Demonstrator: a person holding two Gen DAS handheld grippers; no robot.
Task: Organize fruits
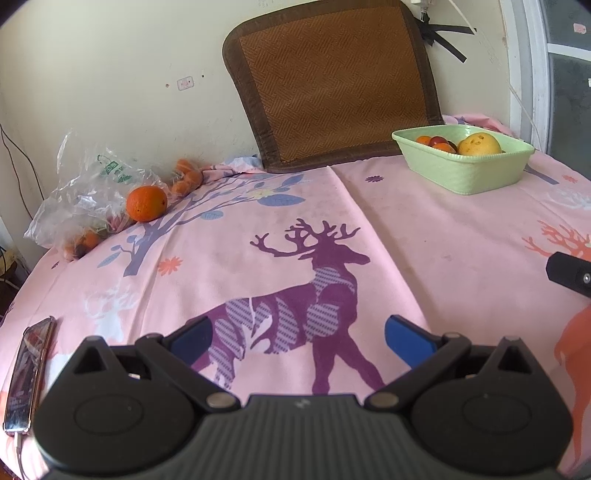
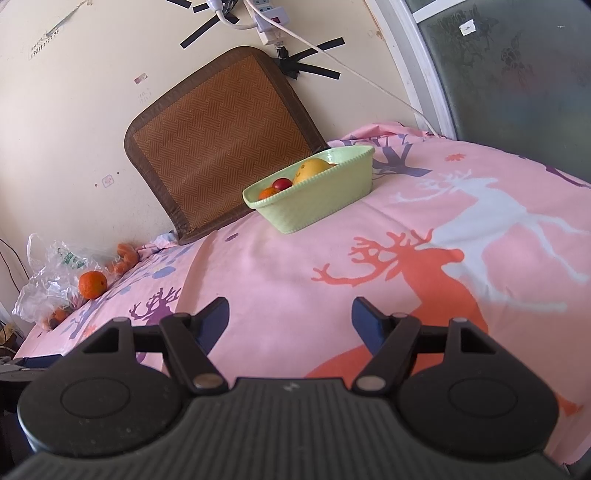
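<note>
**Left wrist view: fruit split between bag and basket on a deer-print cloth**

Left wrist camera looks across a surface draped in a pink cloth [image 1: 424, 229] printed with deer, trees and small flowers, pushed up against a cream wall marked with scuffs and strips of black tape. At far left a phone [image 1: 27, 373] lies flat near the cloth's edge. Behind it sits a crumpled clear plastic bag [image 1: 85, 192] with green print, small orange fruit showing dimly through the film; how many cannot be told. One round, pebbly orange [image 1: 146, 203] rests on the cloth just beside the bag, and a few smaller orange fruit [image 1: 186, 177] huddle against the wall behind it. A square woven mat [image 1: 332, 81], brown-bordered with a herringbone weave, leans on the wall at centre. To its right stands one pale green rectangular basket [image 1: 461, 173] with a beaded rim, holding a large yellow fruit [image 1: 479, 144], two small orange ones and a dark red one. A frosted window [image 2: 517, 66] in a white frame closes the room on the right, with a white power strip [image 2: 266, 18] and cable fixed to the wall.

Both tools hover low over the cloth, well apart from the fruit. The left gripper [image 1: 297, 339] has its blue-padded fingers spread wide and empty; the right gripper [image 2: 290, 321] likewise stands wide, holding nothing.
</note>
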